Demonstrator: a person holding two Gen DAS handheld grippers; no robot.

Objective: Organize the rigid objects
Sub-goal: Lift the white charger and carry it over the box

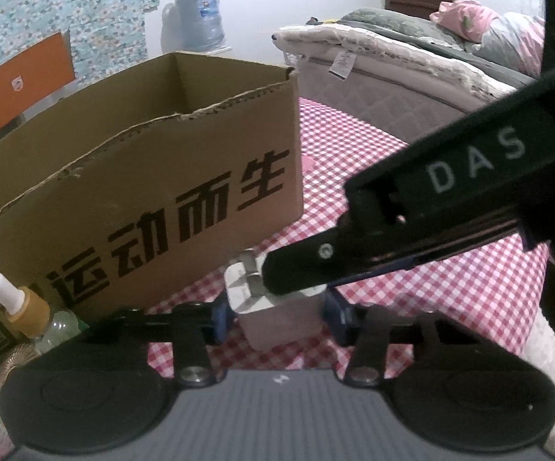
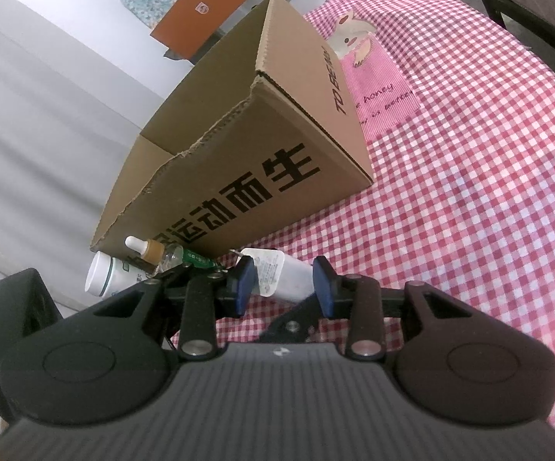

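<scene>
The white plastic plug block [image 1: 273,307] lies on the red and white checked cloth [image 1: 450,280], just beside the open brown cardboard box [image 1: 154,176]. The left gripper [image 1: 277,317] and the right gripper [image 2: 285,282] each have blue pads on both sides of it, but I cannot tell if they squeeze it.

You see a brown box [image 1: 135,176] with black letters, a white charger [image 2: 285,274], a red-and-white checked cloth [image 2: 469,192], blue pads [image 2: 245,282] on your black tool, and an orange box [image 1: 20,84].
</scene>
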